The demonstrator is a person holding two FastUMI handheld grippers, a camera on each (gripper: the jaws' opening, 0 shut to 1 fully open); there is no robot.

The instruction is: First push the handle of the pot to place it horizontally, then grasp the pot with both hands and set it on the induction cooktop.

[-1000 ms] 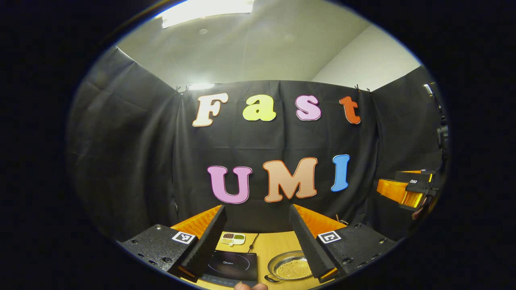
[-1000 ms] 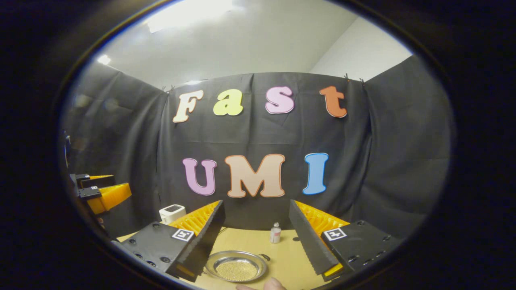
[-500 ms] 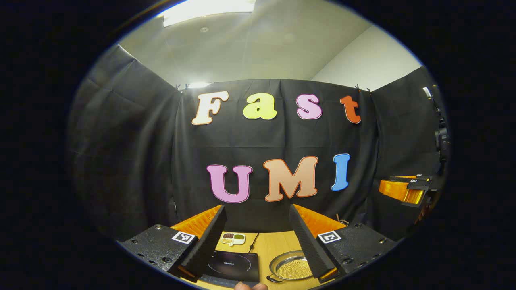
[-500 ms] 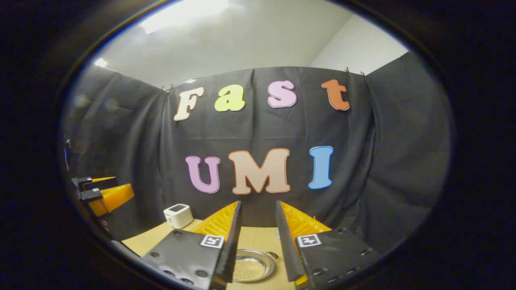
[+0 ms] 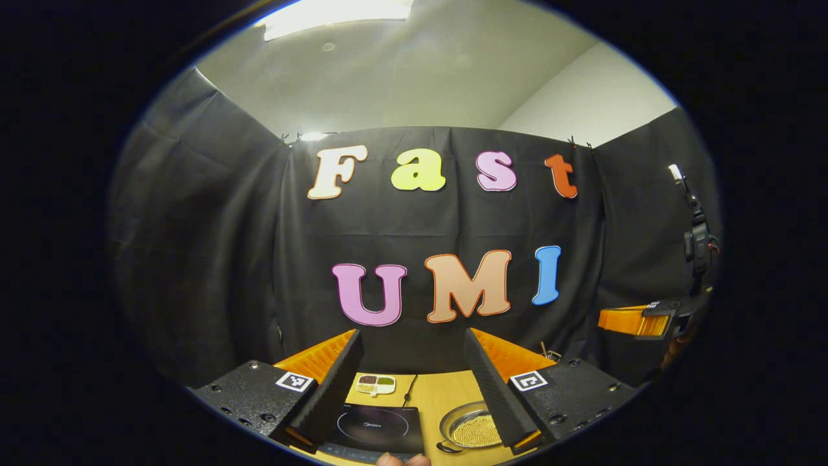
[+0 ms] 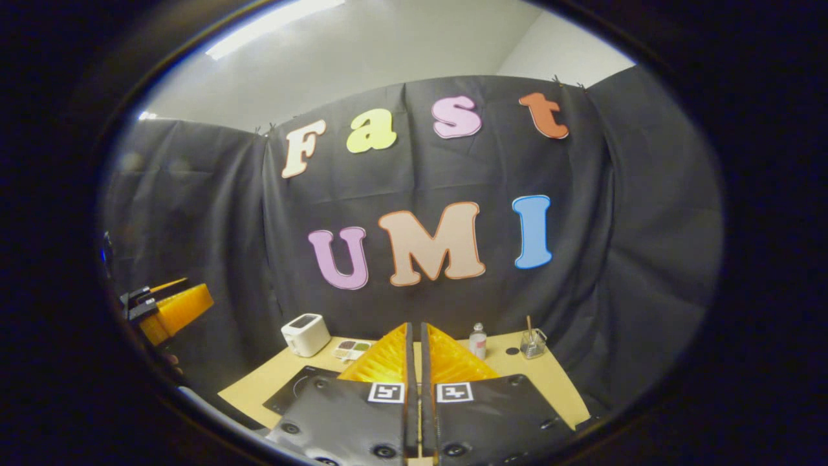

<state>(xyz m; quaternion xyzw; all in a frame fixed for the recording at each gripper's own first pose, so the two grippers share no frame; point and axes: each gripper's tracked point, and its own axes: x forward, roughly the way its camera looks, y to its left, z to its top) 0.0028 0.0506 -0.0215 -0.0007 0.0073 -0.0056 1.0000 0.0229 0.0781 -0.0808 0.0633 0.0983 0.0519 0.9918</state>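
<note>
A shallow metal pot (image 5: 471, 430) with small pale beads in it sits on the wooden table, its little loop handle (image 5: 445, 446) pointing toward me. Just to its left lies the black induction cooktop (image 5: 375, 428). My left gripper (image 5: 411, 334) hovers open above both, with nothing between its fingers. My right gripper (image 6: 414, 329) is shut on nothing, its fingers pressed together and hiding the table behind them. The cooktop's corner (image 6: 294, 388) shows to their left. Each gripper appears at the other view's edge: the right gripper (image 5: 614, 320) and the left gripper (image 6: 194, 301).
A white toaster (image 6: 303, 333) and a small divided dish (image 6: 351, 349) stand at the back left of the table (image 6: 543, 388). A small bottle (image 6: 477, 341) and a glass with a stick (image 6: 532, 344) stand at the back right. A cable (image 5: 409, 388) runs behind the cooktop.
My right gripper has gone from open to fully shut and now looks further down on the table, covering the pot in its view. The left gripper has barely shifted.
</note>
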